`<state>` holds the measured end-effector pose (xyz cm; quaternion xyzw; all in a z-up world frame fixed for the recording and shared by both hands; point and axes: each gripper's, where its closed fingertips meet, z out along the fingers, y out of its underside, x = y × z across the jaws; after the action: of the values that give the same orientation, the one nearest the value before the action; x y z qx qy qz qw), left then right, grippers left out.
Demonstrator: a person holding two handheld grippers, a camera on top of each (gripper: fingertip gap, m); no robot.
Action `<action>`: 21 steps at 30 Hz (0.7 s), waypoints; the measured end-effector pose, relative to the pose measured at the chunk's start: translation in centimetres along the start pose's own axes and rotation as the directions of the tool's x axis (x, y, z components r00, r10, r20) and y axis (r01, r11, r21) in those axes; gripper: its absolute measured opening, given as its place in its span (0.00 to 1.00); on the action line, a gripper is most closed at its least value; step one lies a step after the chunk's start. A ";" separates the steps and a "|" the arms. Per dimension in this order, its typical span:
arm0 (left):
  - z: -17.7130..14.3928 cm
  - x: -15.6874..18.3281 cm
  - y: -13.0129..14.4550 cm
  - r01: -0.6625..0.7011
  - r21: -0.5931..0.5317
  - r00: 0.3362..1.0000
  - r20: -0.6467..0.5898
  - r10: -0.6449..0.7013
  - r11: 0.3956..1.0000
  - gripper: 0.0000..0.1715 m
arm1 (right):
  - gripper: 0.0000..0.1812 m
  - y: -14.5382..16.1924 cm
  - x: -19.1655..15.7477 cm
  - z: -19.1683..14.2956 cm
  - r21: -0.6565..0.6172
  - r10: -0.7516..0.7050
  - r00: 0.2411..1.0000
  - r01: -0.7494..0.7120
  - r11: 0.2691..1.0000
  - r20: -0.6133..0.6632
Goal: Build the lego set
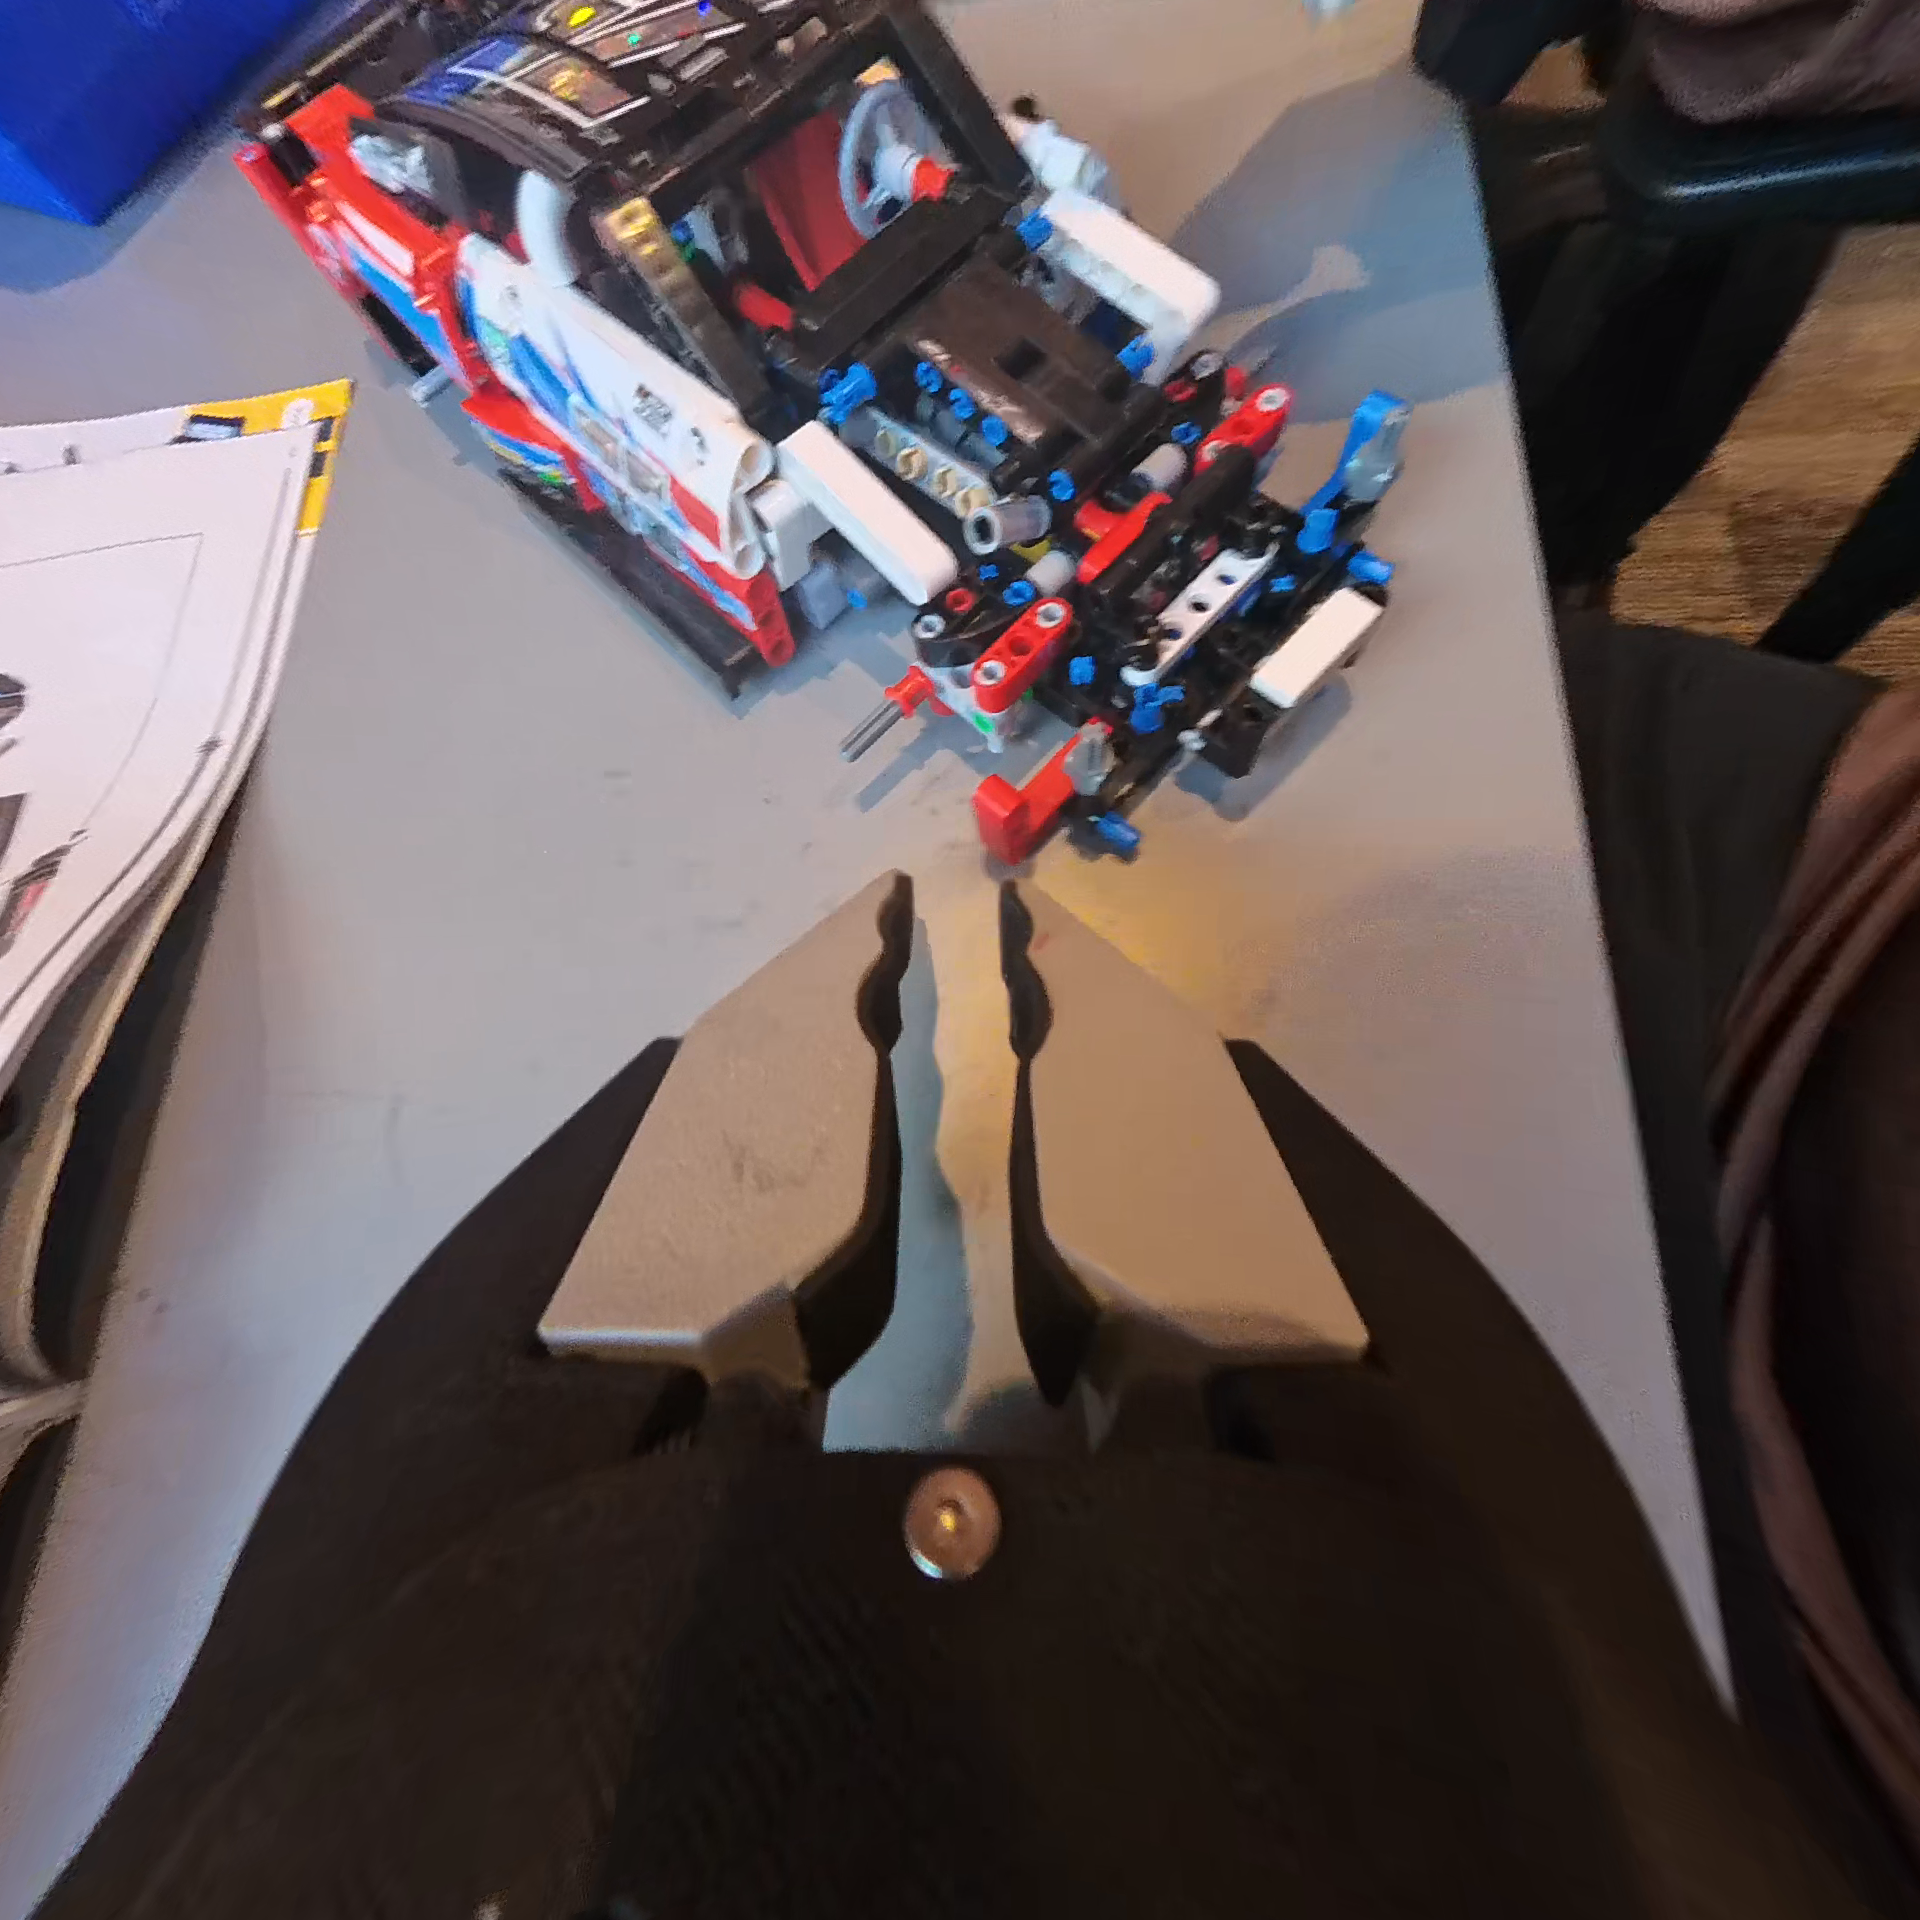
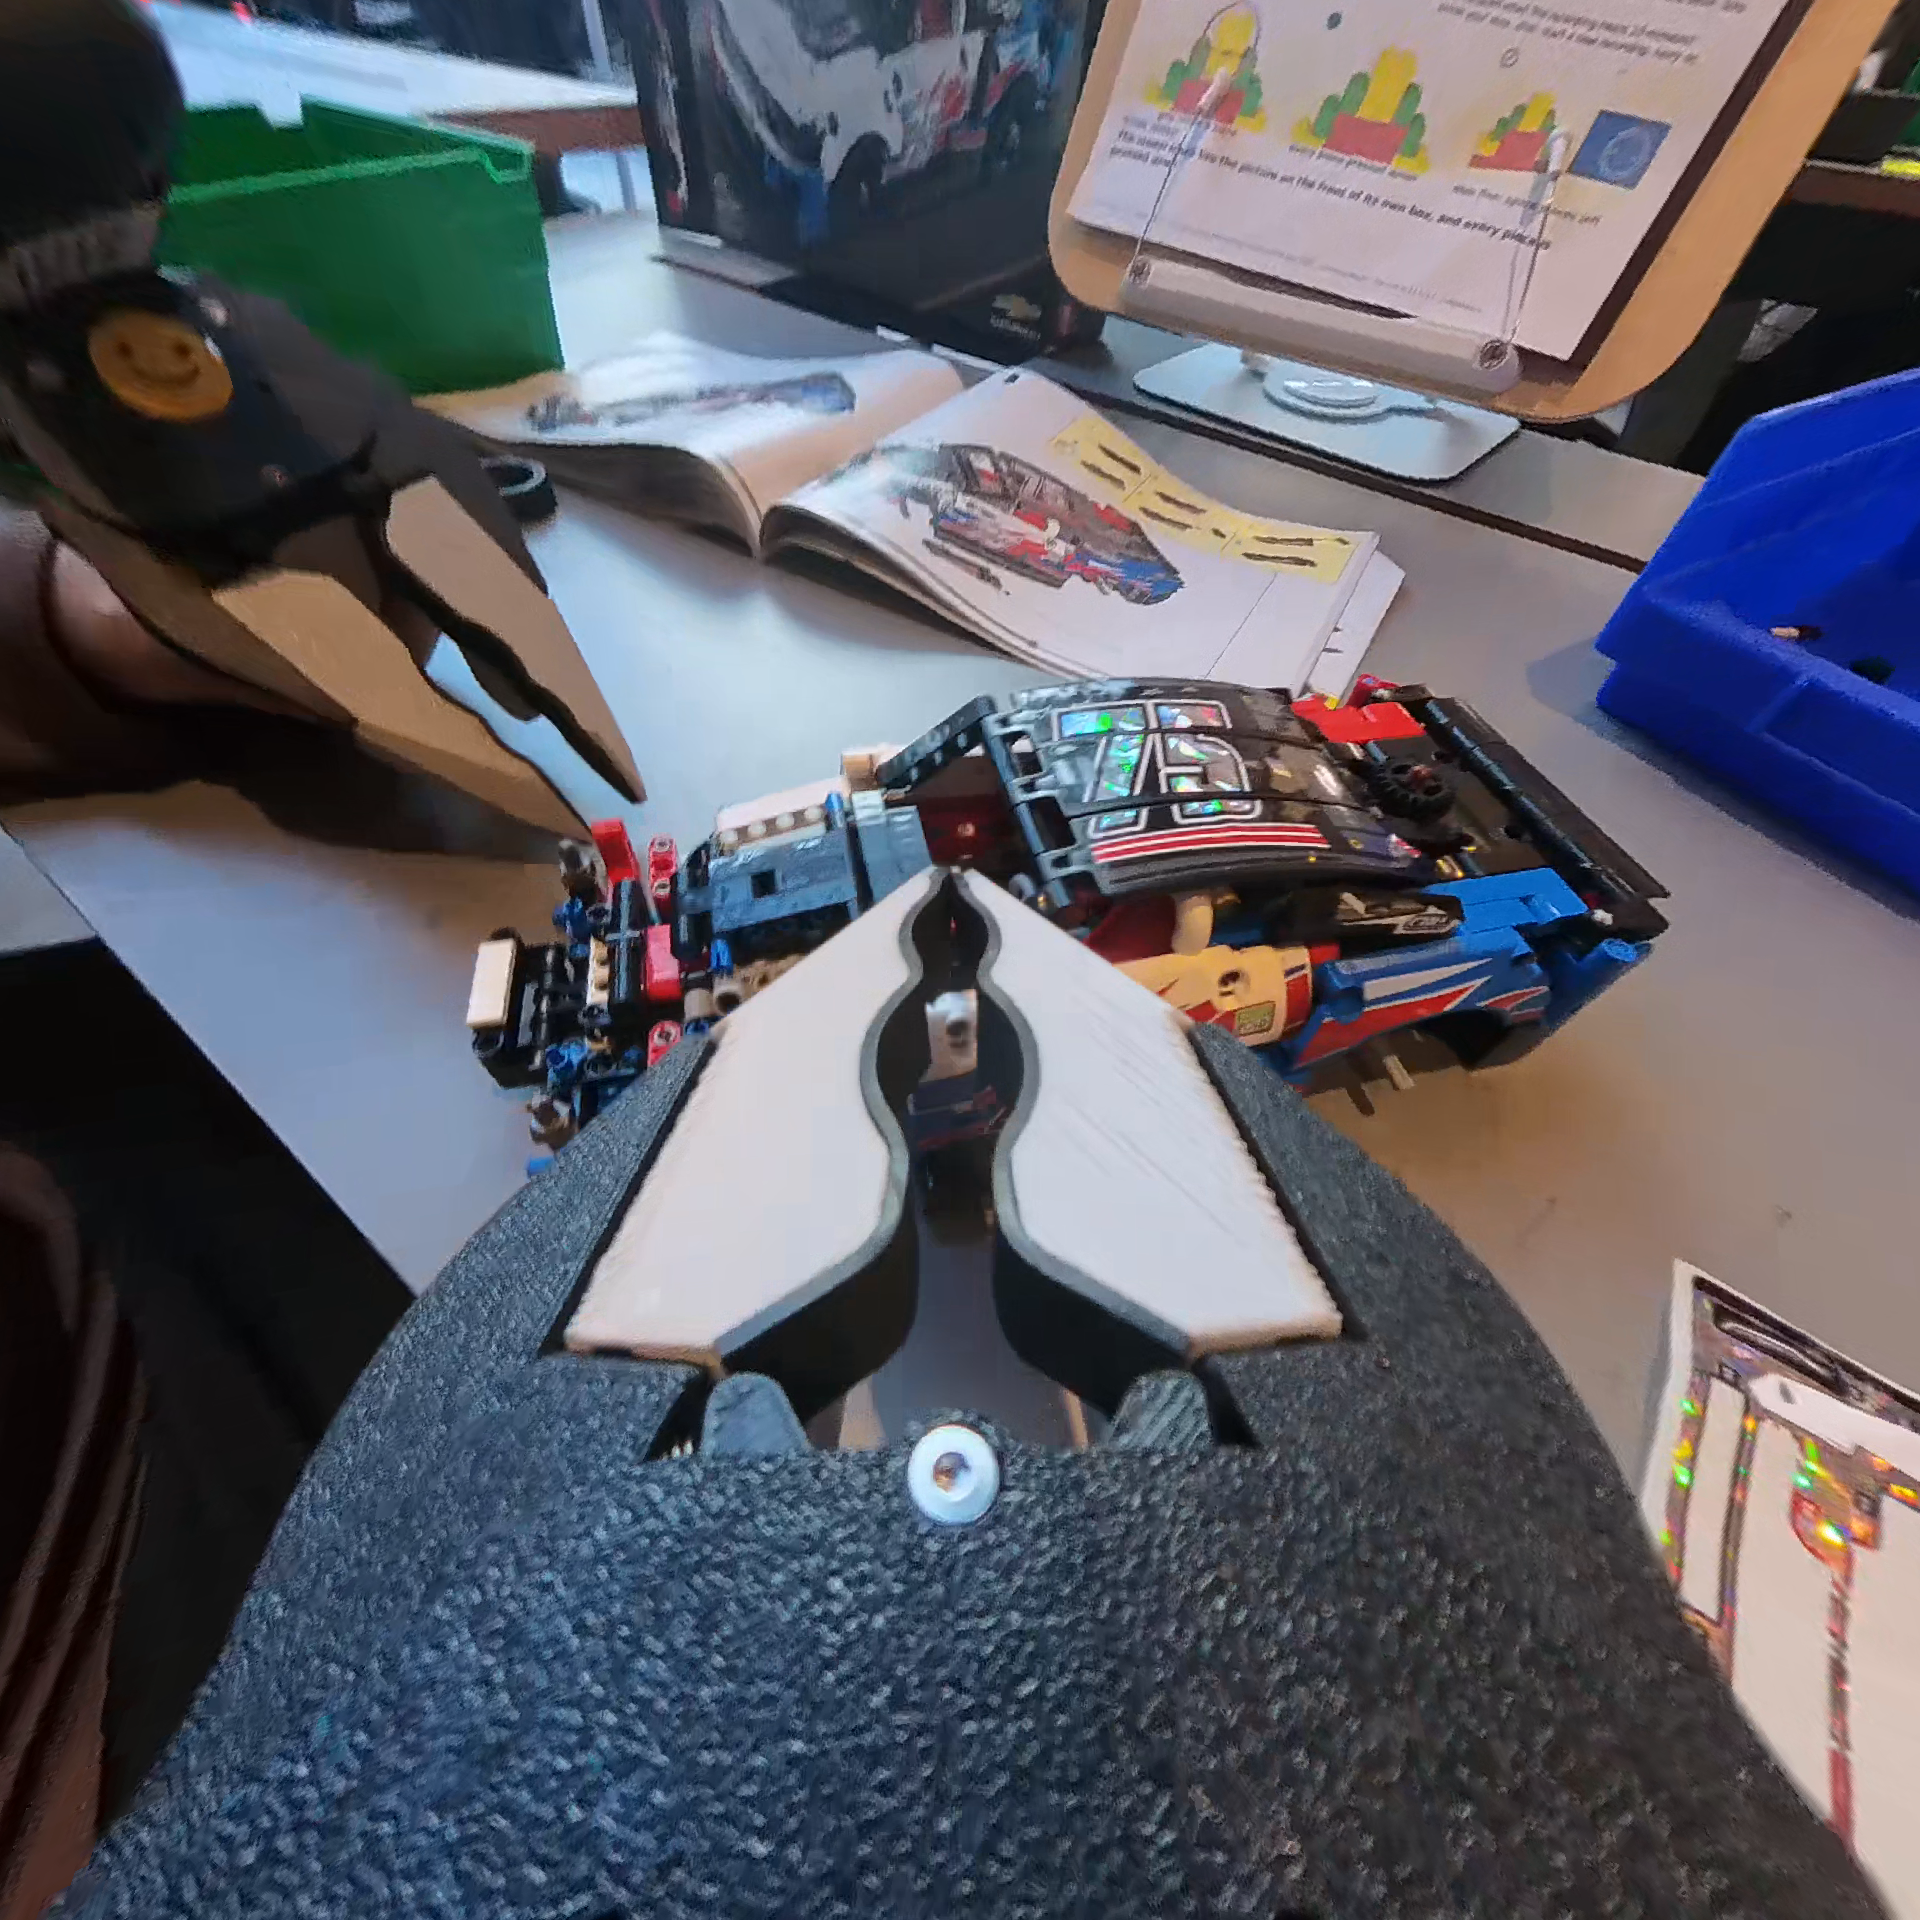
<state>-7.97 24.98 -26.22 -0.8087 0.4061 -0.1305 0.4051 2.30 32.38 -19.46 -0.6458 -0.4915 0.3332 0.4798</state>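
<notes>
My right gripper (image 2: pixel 951 883), tips pinched together w/ nothing between, hovers over the lego car (image 2: pixel 1195 894) on the grey table (image 2: pixel 1558 1195); left gripper (image 1: pixel 956 894), slightly parted & empty, sits just short of its unfinished front

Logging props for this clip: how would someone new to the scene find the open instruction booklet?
Start at the grey table and find the half-built lego car at its middle. Just beyond the car, before the standing set box, lies the instruction booklet. It alone is spread open flat, with a car drawing and yellow parts boxes on its page.
</notes>
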 end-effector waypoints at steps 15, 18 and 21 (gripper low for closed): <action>-0.2 -5.1 1.5 0.180 -0.045 0.946 0.280 -0.161 0.983 0.05 | 0.05 -2.5 2.2 -3.3 -0.052 -0.031 0.996 0.026 0.998 -0.085; -0.2 -5.4 1.7 0.201 -0.051 0.941 0.286 -0.178 0.978 0.05 | 0.00 -1.1 1.1 -3.1 -0.127 -0.032 0.999 0.031 0.991 -0.005; -0.4 -5.2 1.2 0.188 -0.023 0.944 0.278 -0.175 0.982 0.05 | 0.00 -0.3 -1.4 -2.6 -0.158 0.003 0.990 0.020 0.987 0.143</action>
<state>-12.20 28.29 -26.27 -0.8625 0.2728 -0.0435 0.4239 4.14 30.33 -18.36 -0.6543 -0.5525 0.3363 0.3919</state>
